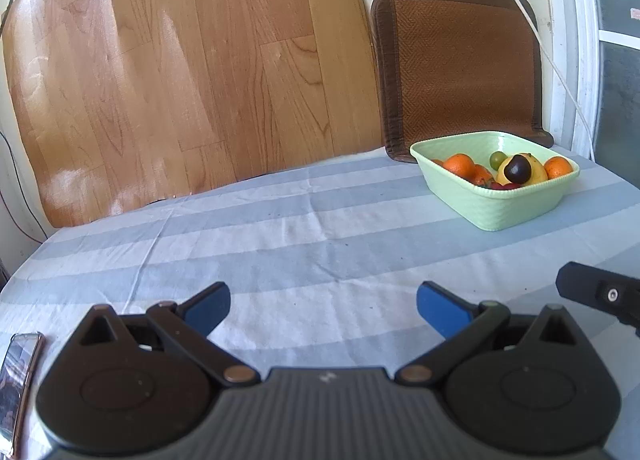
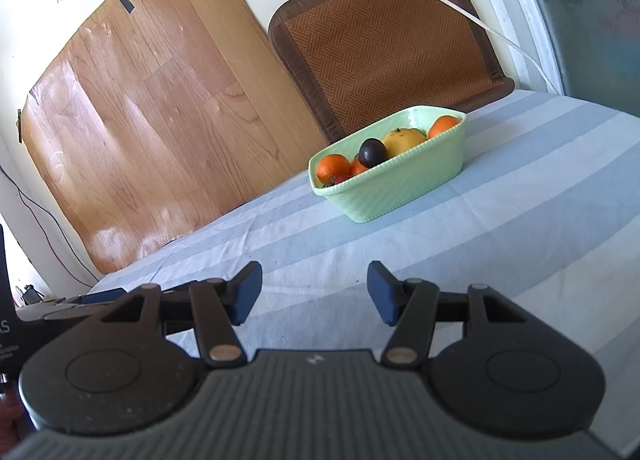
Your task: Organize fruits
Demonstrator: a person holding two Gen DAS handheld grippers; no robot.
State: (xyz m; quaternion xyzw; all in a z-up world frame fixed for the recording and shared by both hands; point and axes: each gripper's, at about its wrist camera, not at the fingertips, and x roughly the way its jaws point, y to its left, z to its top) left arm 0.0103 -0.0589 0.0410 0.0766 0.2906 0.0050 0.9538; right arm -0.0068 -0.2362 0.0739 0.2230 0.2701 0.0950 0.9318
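A bench (image 1: 280,228) covered with a striped cloth stands against a wall. The green basket (image 1: 504,204) of fruits (image 2: 402,142) sits at its far right. The left gripper (image 1: 323,310) and right gripper (image 2: 315,292) have jaws apart, empty. The basket lies ahead, well apart; the right gripper appears nearer.

This looks like a room in a home. Ahead of the tongs (image 1: 322,310) a bench under a striped blue and white cloth (image 1: 320,228) carries a green bowl of fruit (image 1: 496,176). Beyond it, against the cream wall, lean a sheet of wood-pattern flooring (image 1: 180,72) and a woven mat (image 1: 460,68), below a socket with a white cable (image 1: 532,24).
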